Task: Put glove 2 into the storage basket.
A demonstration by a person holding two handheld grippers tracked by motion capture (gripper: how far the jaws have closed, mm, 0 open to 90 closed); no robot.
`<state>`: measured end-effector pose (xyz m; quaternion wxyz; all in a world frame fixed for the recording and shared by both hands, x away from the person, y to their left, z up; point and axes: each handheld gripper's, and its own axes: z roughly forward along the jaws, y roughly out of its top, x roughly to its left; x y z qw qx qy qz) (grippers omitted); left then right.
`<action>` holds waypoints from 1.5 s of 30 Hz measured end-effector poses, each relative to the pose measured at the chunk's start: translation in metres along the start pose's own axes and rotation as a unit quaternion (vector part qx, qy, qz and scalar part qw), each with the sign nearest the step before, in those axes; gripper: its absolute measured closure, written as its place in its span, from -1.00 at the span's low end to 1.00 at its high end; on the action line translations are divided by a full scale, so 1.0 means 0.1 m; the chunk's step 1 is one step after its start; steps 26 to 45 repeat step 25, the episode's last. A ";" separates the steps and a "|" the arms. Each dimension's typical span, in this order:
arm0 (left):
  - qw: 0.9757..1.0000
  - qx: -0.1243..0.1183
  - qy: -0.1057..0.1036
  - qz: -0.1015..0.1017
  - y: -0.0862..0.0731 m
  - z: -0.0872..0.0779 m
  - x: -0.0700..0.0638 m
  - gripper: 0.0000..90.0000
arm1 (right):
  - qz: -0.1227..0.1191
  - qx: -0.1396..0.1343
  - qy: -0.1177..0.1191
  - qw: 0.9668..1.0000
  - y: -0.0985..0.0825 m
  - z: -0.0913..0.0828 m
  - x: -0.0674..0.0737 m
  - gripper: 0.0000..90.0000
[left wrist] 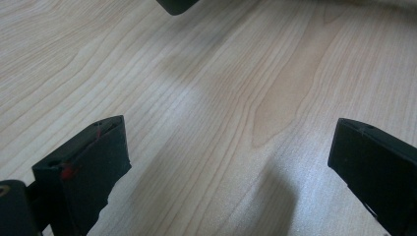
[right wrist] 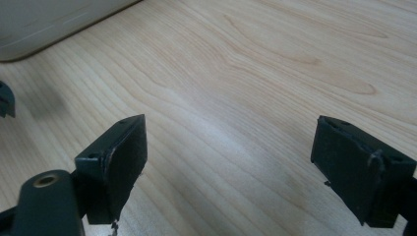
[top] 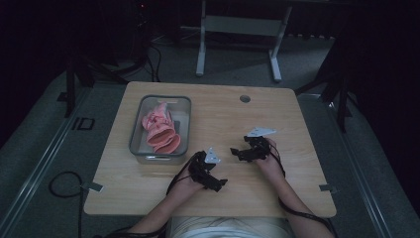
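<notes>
Wood, pale and striped with grain, makes up the table (top: 148, 193). In the high view a clear bin (top: 139, 126) sits on the far left part of it, and a pink cloth (top: 161, 133) lies bunched up inside the bin. Both hands rest on the near middle of the table. The left gripper (top: 218, 184) sits near the bin's near right corner, a bit apart from it, and points to the right. The right gripper (top: 236, 152) is just to the right of it and a bit farther away, and points left toward the bin. The two grippers are close but not touching.

The left gripper view shows what the high view cannot: its two black jaws stand wide apart with only bare wood between them (a dark tip of the other gripper pokes in at the top). In the right gripper view the jaws are wide apart too, holding nothing, and a pale edge of the bin (right wrist: 59, 19) shows at the far left.
</notes>
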<state>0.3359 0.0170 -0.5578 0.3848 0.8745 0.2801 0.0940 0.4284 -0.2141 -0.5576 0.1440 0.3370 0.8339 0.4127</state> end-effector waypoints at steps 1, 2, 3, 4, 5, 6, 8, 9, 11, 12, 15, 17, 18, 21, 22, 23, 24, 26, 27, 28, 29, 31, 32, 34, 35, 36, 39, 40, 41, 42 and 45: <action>1.000 -0.002 0.003 0.001 0.00 0.00 -0.01 -0.97 | 0.000 0.001 0.000 1.000 0.00 0.00 0.00 -0.70; 1.000 -0.002 0.003 0.001 0.00 0.00 -0.01 -0.97 | 0.000 0.001 0.000 1.000 0.00 0.00 0.00 -0.70; 1.000 -0.005 0.007 0.004 -0.01 -0.01 -0.02 -0.97 | 0.000 0.000 0.000 1.000 -0.01 0.00 0.01 -0.70; 1.000 -0.008 0.008 0.004 -0.02 -0.01 -0.03 -0.97 | 0.004 -0.002 0.001 1.000 -0.02 -0.01 0.01 -0.70; 1.000 -0.011 0.008 0.004 -0.02 -0.02 -0.03 -0.97 | 0.003 -0.004 0.000 1.000 -0.02 -0.01 0.01 -0.70; 1.000 -0.016 0.008 0.001 -0.03 -0.02 -0.03 -0.97 | 0.003 -0.005 0.000 1.000 -0.02 -0.01 0.01 -0.70; 1.000 -0.018 0.009 -0.002 -0.05 -0.03 -0.04 -0.97 | 0.003 -0.009 0.000 1.000 -0.03 -0.01 0.01 -0.69; 1.000 -0.020 0.012 -0.001 -0.05 -0.03 -0.04 -0.97 | 0.003 -0.009 -0.001 1.000 -0.03 -0.01 0.01 -0.70; 1.000 -0.018 0.018 0.008 -0.06 -0.02 -0.05 -0.97 | 0.005 -0.008 0.000 1.000 -0.05 0.00 0.00 -0.69; 1.000 -0.016 0.019 0.014 -0.07 -0.02 -0.05 -0.97 | 0.004 -0.008 0.000 1.000 -0.05 0.00 0.00 -0.69; 1.000 -0.013 0.018 0.019 -0.07 -0.01 -0.06 -0.97 | 0.003 -0.014 -0.001 1.000 -0.06 0.00 0.01 -0.69; 1.000 -0.012 0.019 0.021 -0.07 -0.01 -0.07 -0.97 | 0.002 -0.015 -0.002 1.000 -0.06 0.01 0.02 -0.69; 1.000 -0.011 0.018 0.023 -0.08 -0.01 -0.07 -0.97 | 0.002 -0.015 -0.003 1.000 -0.06 0.01 0.02 -0.69; 0.999 -0.012 0.018 0.023 -0.08 -0.01 -0.07 -0.97 | 0.002 -0.018 -0.004 1.000 -0.06 0.00 0.02 -0.69; 0.999 -0.016 0.018 0.023 -0.08 -0.01 -0.07 -0.97 | 0.002 -0.020 -0.005 1.000 -0.06 0.00 0.02 -0.69; 0.999 -0.016 0.018 0.023 -0.08 -0.01 -0.07 -0.97 | 0.002 -0.022 -0.005 1.000 -0.06 -0.01 0.01 -0.69; 0.999 -0.015 0.017 0.022 -0.08 -0.01 -0.07 -0.97 | 0.003 -0.022 -0.005 1.000 -0.06 -0.01 0.01 -0.69; 0.999 -0.016 0.017 0.023 -0.08 -0.01 -0.07 -0.97 | 0.003 -0.022 -0.006 1.000 -0.06 -0.01 0.00 -0.69; 0.999 -0.016 0.017 0.023 -0.08 -0.01 -0.07 -0.97 | 0.003 -0.022 -0.006 1.000 -0.06 -0.01 0.00 -0.69; 0.999 -0.016 0.017 0.023 -0.08 -0.01 -0.07 -0.97 | 0.003 -0.022 -0.006 1.000 -0.06 -0.01 0.00 -0.69; 0.999 -0.016 0.017 0.023 -0.08 -0.01 -0.07 -0.97 | 0.003 -0.022 -0.006 1.000 -0.06 -0.01 0.00 -0.69; 0.999 -0.016 0.017 0.023 -0.08 -0.01 -0.07 -0.97 | 0.003 -0.022 -0.006 1.000 -0.06 -0.01 0.00 -0.69; 0.999 -0.016 0.017 0.023 -0.08 -0.01 -0.07 -0.97 | 0.003 -0.022 -0.006 1.000 -0.06 -0.01 0.00 -0.69; 0.999 -0.016 0.017 0.023 -0.08 -0.01 -0.07 -0.97 | 0.003 -0.022 -0.006 1.000 -0.06 -0.01 0.00 -0.69; 0.999 -0.016 0.017 0.023 -0.08 -0.01 -0.07 -0.97 | 0.003 -0.022 -0.006 1.000 -0.06 -0.01 0.00 -0.69; 0.999 -0.016 0.017 0.023 -0.08 -0.01 -0.07 -0.97 | 0.003 -0.022 -0.006 1.000 -0.06 -0.01 0.00 -0.69; 0.999 -0.016 0.017 0.023 -0.08 -0.01 -0.07 -0.97 | 0.003 -0.022 -0.006 1.000 -0.06 -0.01 0.00 -0.69; 0.999 -0.016 0.017 0.023 -0.08 -0.01 -0.07 -0.97 | 0.003 -0.022 -0.006 1.000 -0.06 -0.01 0.00 -0.69; 0.999 -0.016 0.017 0.023 -0.08 -0.01 -0.07 -0.97 | 0.003 -0.022 -0.006 1.000 -0.06 -0.01 0.00 -0.69; 0.999 -0.016 0.017 0.023 -0.08 -0.01 -0.07 -0.97 | 0.003 -0.022 -0.006 1.000 -0.06 -0.01 0.00 -0.69; 0.999 -0.016 0.017 0.023 -0.08 -0.01 -0.07 -0.97 | 0.003 -0.022 -0.006 1.000 -0.06 -0.01 0.00 -0.69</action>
